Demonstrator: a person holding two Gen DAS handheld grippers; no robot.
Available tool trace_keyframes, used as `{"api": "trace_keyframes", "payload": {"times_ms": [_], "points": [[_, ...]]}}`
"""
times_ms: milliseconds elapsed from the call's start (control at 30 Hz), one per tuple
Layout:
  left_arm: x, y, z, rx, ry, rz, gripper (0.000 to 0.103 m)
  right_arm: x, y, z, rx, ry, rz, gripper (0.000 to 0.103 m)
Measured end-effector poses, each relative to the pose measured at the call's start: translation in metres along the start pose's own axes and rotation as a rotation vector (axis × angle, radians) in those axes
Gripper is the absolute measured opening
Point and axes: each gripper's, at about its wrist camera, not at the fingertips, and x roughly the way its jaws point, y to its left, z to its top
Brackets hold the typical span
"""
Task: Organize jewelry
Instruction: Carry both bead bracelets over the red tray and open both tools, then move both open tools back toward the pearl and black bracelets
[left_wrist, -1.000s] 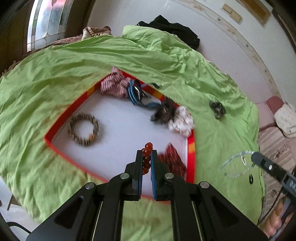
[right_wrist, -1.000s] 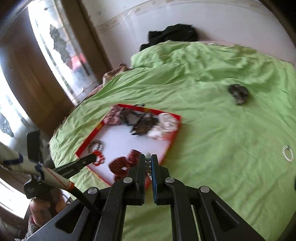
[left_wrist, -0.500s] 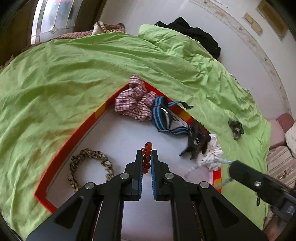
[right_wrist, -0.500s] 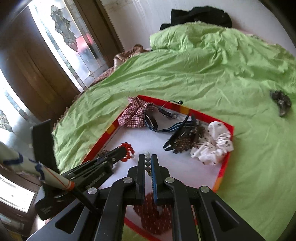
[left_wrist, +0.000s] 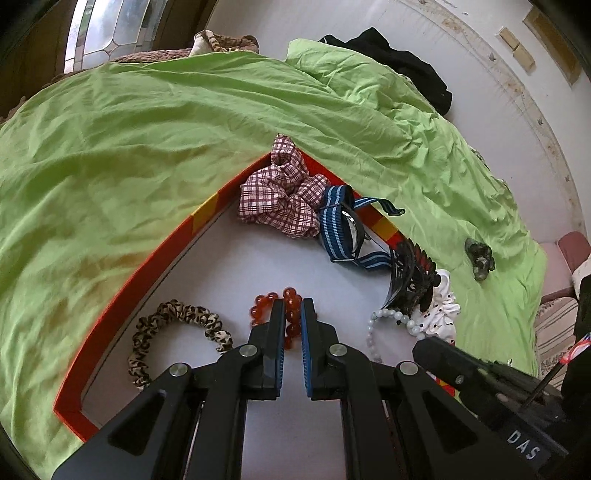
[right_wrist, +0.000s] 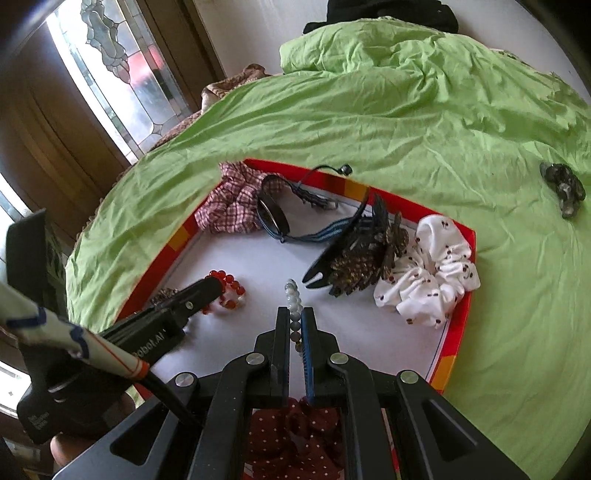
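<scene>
The left gripper (left_wrist: 293, 315) is pinching the red bead bracelet (left_wrist: 273, 306) at frame centre, over the red-rimmed tray (left_wrist: 155, 258); the right gripper (right_wrist: 294, 325) is clamping a pale bead bracelet (right_wrist: 293, 295). Lowering both fully before releasing should be keeping them from tangling.

Black fingers (left_wrist: 277, 325), blue inner pads
</scene>
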Motion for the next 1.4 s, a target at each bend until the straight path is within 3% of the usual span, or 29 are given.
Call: {"api": "trace_keyframes", "payload": {"times_ms": [367,433,500,567,867,1167,1400], "points": [[-0.001,-0.001,-0.001,0.012,-0.004,-0.006,0.008,0.005,0.001,-0.005,0.003,0.028,0.001,0.007],[-0.003,-0.001,-0.002,0.012,-0.008,-0.015,0.013,0.006,0.003,-0.007,0.000,0.032,0.003,0.007],[-0.005,-0.002,-0.001,0.013,-0.023,-0.013,0.031,0.008,0.004,-0.008,0.001,0.036,0.003,0.007],[-0.009,-0.003,-0.001,0.011,-0.043,-0.017,0.038,0.008,0.003,-0.008,0.012,0.035,0.001,0.007],[-0.013,-0.009,-0.002,0.030,-0.067,-0.023,0.045,0.000,-0.001,-0.009,0.041,0.026,0.017,0.014],[-0.016,-0.021,-0.008,0.106,-0.099,0.045,0.055,-0.018,-0.010,-0.019,0.068,0.001,0.021,0.023],[-0.014,-0.030,-0.014,0.171,-0.108,0.093,0.056,-0.037,-0.027,-0.030,0.121,-0.028,0.019,0.024]]}}
